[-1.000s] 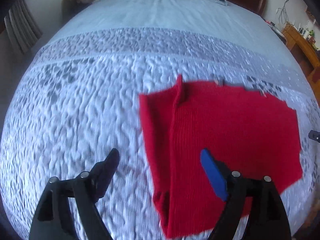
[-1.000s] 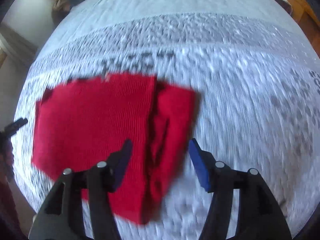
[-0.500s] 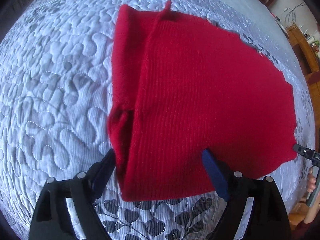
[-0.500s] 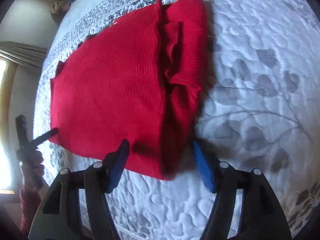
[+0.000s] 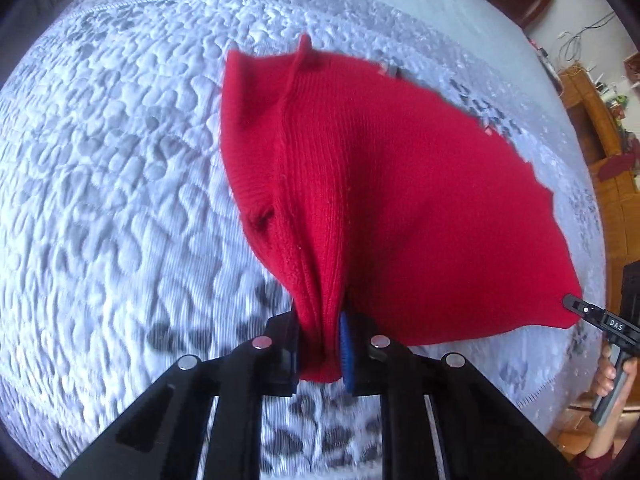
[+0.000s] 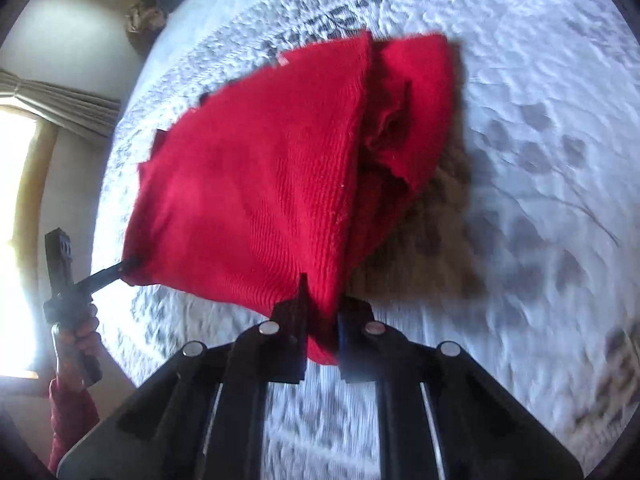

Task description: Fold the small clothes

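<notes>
A: Which step is this?
B: The grab. The left gripper (image 5: 320, 344) and right gripper (image 6: 322, 336) have just closed, each pinching a near corner of the red knit (image 5: 360, 200) lying on the bed (image 5: 120, 200).
A: Next?
B: Probably lift both corners together and carry them over to the far edge.
A: Pose?
B: Both point steeply down.
</notes>
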